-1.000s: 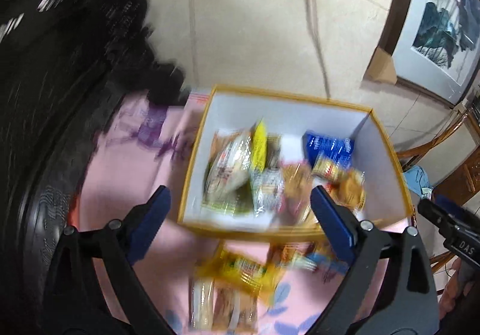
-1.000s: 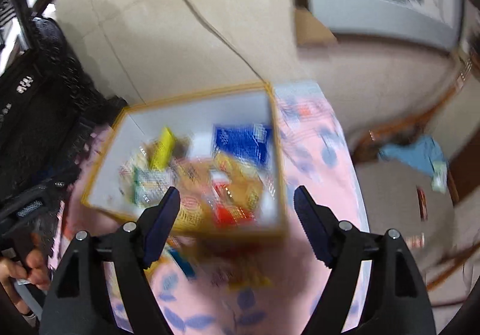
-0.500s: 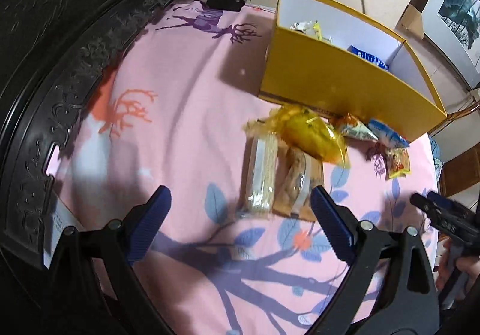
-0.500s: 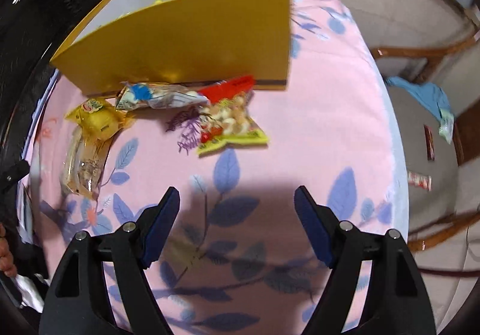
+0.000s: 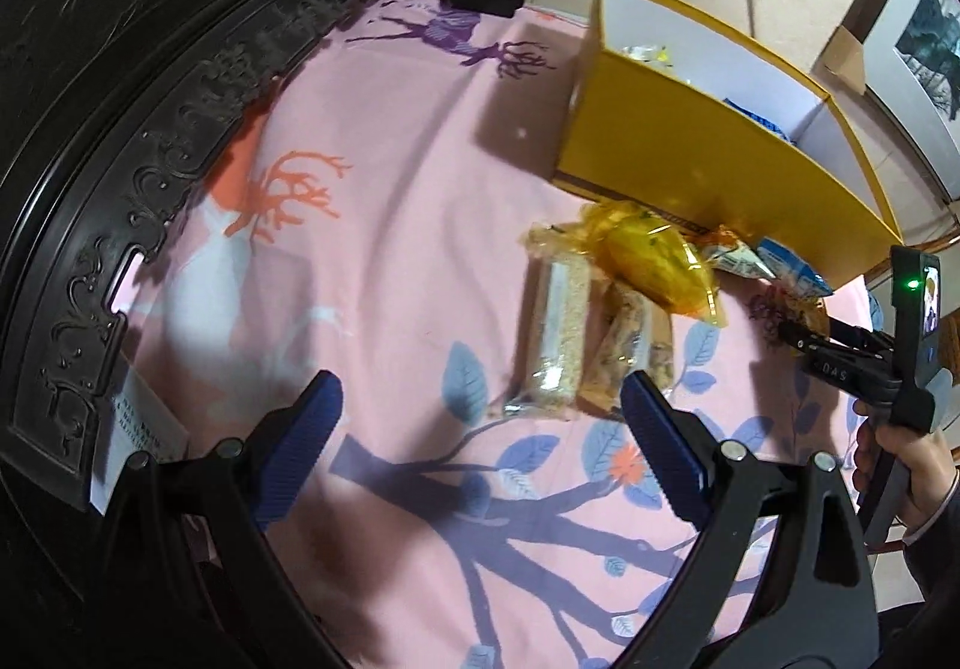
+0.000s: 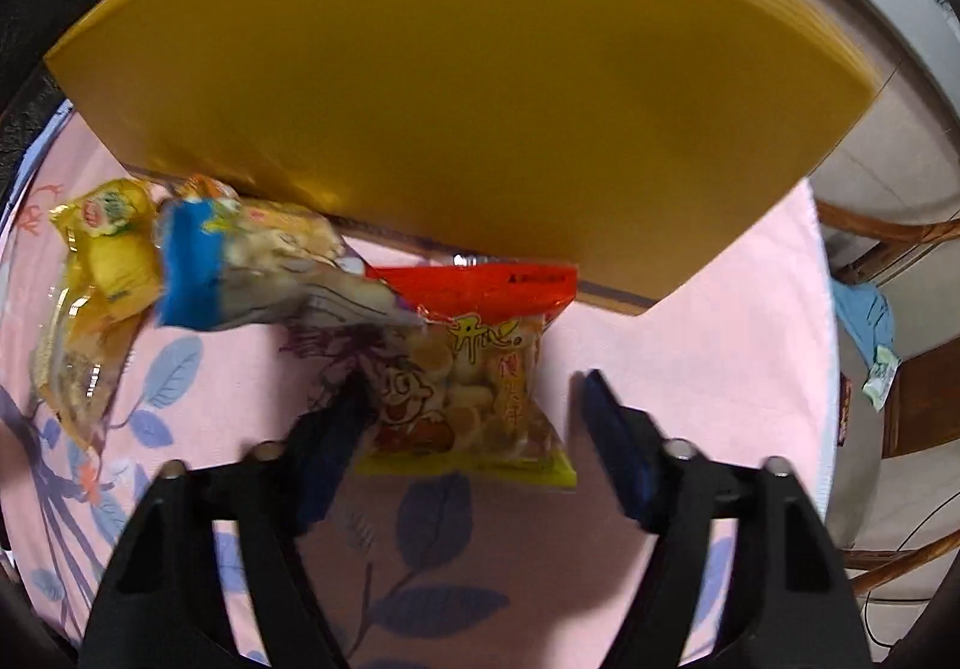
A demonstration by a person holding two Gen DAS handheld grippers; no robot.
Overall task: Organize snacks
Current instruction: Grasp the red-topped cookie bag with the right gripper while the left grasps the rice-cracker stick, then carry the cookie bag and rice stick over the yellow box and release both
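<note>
Covering the counter, a pink cloth [image 5: 372, 225] carries a yellow box [image 6: 456, 87] at its far edge. Loose snacks lie against the box's near wall. Right gripper [image 6: 474, 417] fingers, just closing, straddle a red-topped biscuit packet [image 6: 474, 399] ungripped. Left gripper [image 5: 480, 423] gapes empty.

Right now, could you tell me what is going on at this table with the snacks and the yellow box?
A person with a gripper in each hand is tidying snacks into the yellow box. The right gripper is down over the red-topped biscuit bag in front of the box; its jaws have just been closing, with the bag between them but not yet pinched. The left gripper hangs open near two wrapped bars and holds nothing. Several packets lie on the pink cloth.
</note>
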